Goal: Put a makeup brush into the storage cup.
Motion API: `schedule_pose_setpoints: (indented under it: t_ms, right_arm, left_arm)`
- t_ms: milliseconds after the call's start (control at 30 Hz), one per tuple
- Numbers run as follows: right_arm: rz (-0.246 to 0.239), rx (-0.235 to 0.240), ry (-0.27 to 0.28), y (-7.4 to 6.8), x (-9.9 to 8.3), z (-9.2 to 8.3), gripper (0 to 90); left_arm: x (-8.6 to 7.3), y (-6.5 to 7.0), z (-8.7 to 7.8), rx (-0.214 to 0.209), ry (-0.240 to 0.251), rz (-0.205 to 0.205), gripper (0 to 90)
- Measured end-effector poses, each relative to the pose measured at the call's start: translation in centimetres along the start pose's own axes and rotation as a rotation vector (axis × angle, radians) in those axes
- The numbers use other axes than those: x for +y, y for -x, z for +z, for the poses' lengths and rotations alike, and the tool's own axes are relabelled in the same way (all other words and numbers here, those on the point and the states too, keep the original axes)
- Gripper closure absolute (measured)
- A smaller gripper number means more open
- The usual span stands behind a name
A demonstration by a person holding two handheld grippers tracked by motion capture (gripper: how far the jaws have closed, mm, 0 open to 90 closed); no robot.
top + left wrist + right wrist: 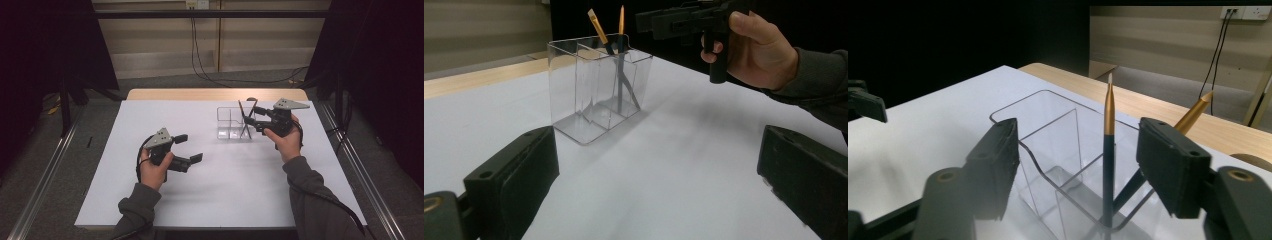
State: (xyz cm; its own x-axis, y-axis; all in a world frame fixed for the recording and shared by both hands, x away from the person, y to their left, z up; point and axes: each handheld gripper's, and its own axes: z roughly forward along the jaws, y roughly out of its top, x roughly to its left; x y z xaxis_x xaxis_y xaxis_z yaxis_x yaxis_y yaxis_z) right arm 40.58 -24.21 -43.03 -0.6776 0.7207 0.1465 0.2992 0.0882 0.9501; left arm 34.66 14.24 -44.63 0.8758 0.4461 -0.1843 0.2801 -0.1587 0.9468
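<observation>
Now two brushes [1108,135] stand crossed in one clear organizer [227,122] on the surface [225,185]; the right tool [1078,165] is spread around one, untouched, while the left tool [188,148] gapes apart, well away.

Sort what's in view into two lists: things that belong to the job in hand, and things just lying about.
Part of the job:
- clear organizer
- two brushes standing in its end compartment
- right gripper, jaws open beside the brushes

Just there:
- left gripper, open, apart from the organizer
- white table
- wall cables
</observation>
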Motion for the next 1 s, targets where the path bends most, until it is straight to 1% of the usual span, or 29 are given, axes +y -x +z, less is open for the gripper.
schedule_pose_setpoints:
  t_ms: [67, 100, 133, 167, 200, 233, 267, 333, 567, 633, 700, 767, 833, 867, 1000]
  right_arm:
    - [-0.003, 0.001, -0.001, -0.1, 0.0, 0.0, 28.1]
    - [-0.008, -0.01, -0.006, -0.1, 0.0, -0.1, 26.4]
    - [-0.006, -0.008, -0.009, -0.2, 0.0, -0.1, 24.9]
    - [-0.014, -0.006, -0.013, -0.2, 0.0, -0.1, 22.8]
    - [-0.019, -0.013, -0.022, -0.2, 0.0, -0.2, 20.8]
    - [-0.019, -0.009, -0.029, -0.2, -0.1, -0.2, 19.9]
    - [-0.025, -0.014, -0.03, -0.2, -0.1, -0.3, 18.6]
    - [-0.023, -0.006, -0.027, -0.2, -0.1, -0.4, 16.5]
    - [-0.023, -0.009, -0.025, -0.4, 0.0, -0.8, 15.9]
    - [-0.022, -0.002, -0.023, -0.4, 0.0, -0.9, 15.9]
    - [-0.024, -0.004, -0.03, -0.5, 0.0, -1.0, 15.4]
    - [-0.02, 0.005, -0.029, -0.6, -0.1, -1.1, 15.0]
    - [-0.028, -0.003, -0.032, -0.6, -0.1, -1.2, 14.5]
    - [-0.025, 0.004, -0.029, -0.6, -0.1, -1.2, 14.3]
    - [-0.027, 0.008, -0.03, -0.7, 0.0, -1.3, 12.7]
  left_arm:
    - [0.0, 0.0, 0.1, 0.003, 0.007, -0.006, 2.8]
    - [0.0, 0.0, 0.1, 0.002, 0.0, 0.001, 2.8]
    - [0.0, 0.0, 0.1, 0.001, 0.0, 0.0, 2.8]
    - [0.0, 0.0, 0.1, 0.0, 0.002, 0.0, 2.9]
    - [0.1, 0.0, 0.1, -0.001, 0.0, 0.001, 2.8]
    - [0.0, -0.1, 0.1, 0.0, -0.001, 0.0, 2.8]
    - [0.0, -0.1, 0.1, 0.0, 0.0, 0.0, 2.8]
    - [0.0, -0.1, 0.1, -0.002, 0.002, 0.002, 2.8]
    - [0.1, -0.1, 0.2, 0.0, -0.001, 0.004, 2.8]
    - [0.1, -0.1, 0.2, 0.0, -0.001, 0.004, 2.8]
    - [0.0, -0.1, 0.2, 0.001, 0.0, 0.002, 2.8]
    - [0.0, -0.1, 0.2, -0.004, -0.002, -0.001, 2.8]
    - [-0.1, -0.1, 0.2, -0.004, -0.002, 0.0, 2.8]
    - [-0.1, -0.1, 0.2, -0.008, 0.002, -0.002, 2.8]
    - [0.0, -0.1, 0.3, -0.011, 0.005, -0.001, 2.8]
